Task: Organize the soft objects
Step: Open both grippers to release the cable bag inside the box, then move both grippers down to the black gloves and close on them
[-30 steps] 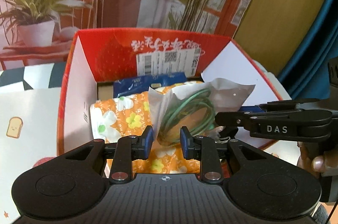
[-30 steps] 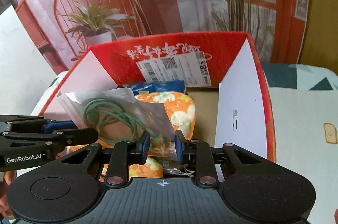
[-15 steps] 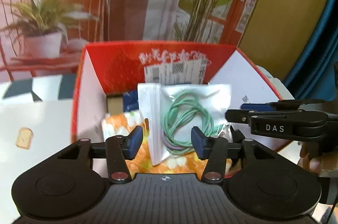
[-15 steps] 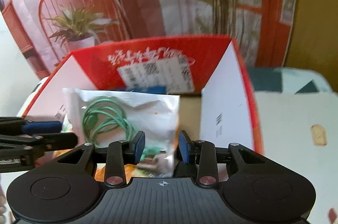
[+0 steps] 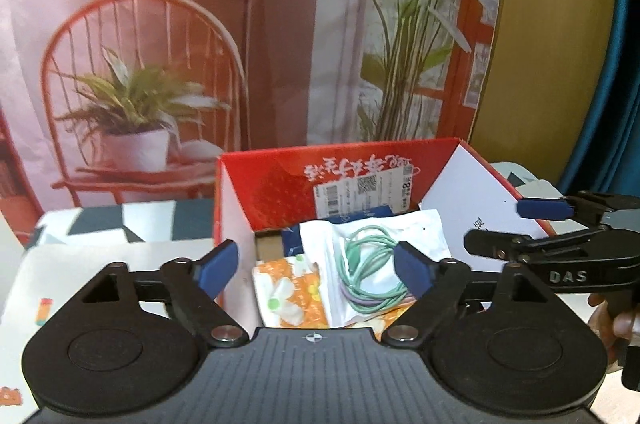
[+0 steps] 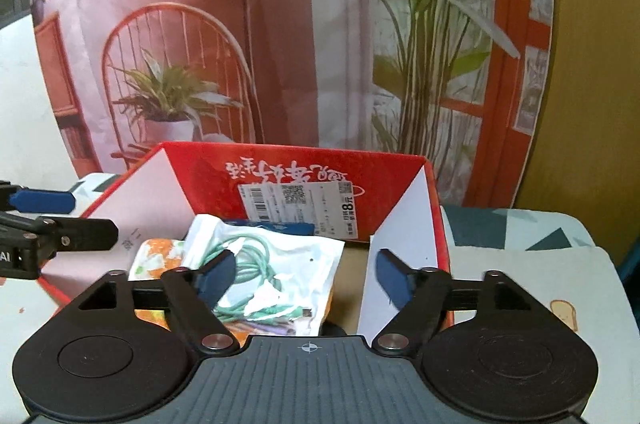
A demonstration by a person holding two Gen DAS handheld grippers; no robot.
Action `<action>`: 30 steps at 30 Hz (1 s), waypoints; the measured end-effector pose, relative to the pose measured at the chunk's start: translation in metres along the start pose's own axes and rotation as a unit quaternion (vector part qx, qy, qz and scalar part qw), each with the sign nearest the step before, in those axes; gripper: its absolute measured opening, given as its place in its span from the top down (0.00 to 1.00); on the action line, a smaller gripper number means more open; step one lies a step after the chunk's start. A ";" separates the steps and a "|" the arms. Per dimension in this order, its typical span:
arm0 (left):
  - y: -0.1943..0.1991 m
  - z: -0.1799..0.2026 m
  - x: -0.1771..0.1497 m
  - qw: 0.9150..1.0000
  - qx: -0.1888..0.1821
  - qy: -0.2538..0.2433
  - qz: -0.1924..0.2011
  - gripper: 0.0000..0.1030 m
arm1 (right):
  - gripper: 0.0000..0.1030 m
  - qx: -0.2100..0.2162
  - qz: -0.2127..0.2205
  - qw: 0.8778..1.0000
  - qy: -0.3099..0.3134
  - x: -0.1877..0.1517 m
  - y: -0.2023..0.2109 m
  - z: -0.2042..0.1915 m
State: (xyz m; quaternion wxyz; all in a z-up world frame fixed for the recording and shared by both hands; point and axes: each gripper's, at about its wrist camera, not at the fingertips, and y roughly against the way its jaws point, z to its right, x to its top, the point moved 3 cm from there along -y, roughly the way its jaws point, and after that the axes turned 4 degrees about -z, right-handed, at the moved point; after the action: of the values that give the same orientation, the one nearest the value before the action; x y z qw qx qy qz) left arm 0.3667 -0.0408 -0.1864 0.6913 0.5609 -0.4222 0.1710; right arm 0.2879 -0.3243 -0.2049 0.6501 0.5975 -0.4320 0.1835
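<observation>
Both tongs have just been opening and now stand wide, holding nothing: left tongs point(image 5: 316, 266), right tongs point(image 6: 306, 274). The released cable bag point(image 5: 376, 260) lies ahead of them in the box point(image 5: 280, 184) on the floral pack point(image 5: 288, 294); placement looks done.

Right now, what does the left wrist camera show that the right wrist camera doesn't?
Only the left wrist view shows the person's hand holding the right gripper, whose arm reads DAS. Only the right wrist view shows plug ends at the bag's near edge, and a toast print on the table cover. Both show the red box, with the white cable bag lying on the orange floral pack, and open jaws that have just been opening, empty.
</observation>
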 end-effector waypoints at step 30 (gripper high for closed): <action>0.093 0.010 -0.108 0.998 0.005 0.059 0.000 0.00 | 0.01 0.048 0.050 0.997 -0.016 -0.099 0.105 -0.017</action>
State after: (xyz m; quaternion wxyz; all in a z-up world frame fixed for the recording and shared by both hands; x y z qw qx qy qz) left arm 0.2338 0.0049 -0.2110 0.7122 0.5532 -0.3796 0.2064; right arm 0.1592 -0.2583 -0.2163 0.6035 0.6088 -0.4623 0.2269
